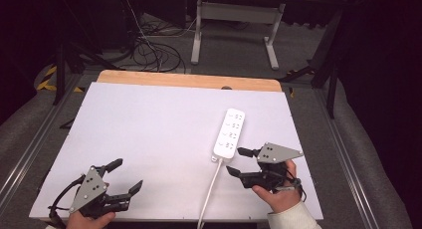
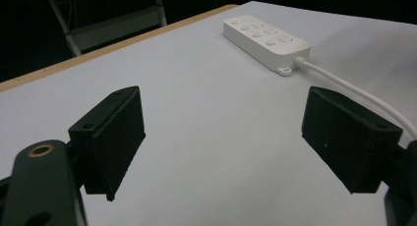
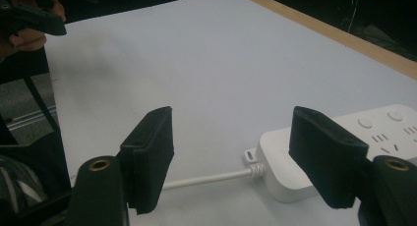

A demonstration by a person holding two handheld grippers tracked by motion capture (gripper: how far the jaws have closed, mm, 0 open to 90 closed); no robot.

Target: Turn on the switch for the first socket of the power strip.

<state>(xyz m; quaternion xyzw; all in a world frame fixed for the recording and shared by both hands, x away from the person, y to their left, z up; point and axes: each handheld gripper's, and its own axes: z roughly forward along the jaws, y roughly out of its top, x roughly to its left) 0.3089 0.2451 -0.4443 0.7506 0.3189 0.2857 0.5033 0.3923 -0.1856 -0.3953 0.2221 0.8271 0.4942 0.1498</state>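
1. Right gripper [image 1: 238, 161] hovers jaws spread and empty, just off the near end of the power strip [image 1: 230, 132], where the cable [image 1: 209, 193] leaves it.
2. Left gripper [image 1: 125, 176] waits near the front left corner of the table [image 1: 149, 119], jaws wide apart too, nothing between them.
3. Strip lies flat on the right half, closer to the right edge than the left.
4. Progress call: barely begun. Nothing gripped, strip untouched; grasping and whatever follows all looks left to do.
5. Long axis runs front-to-back, tilted slightly right at the far end; sockets face up, cable end points toward the front edge.
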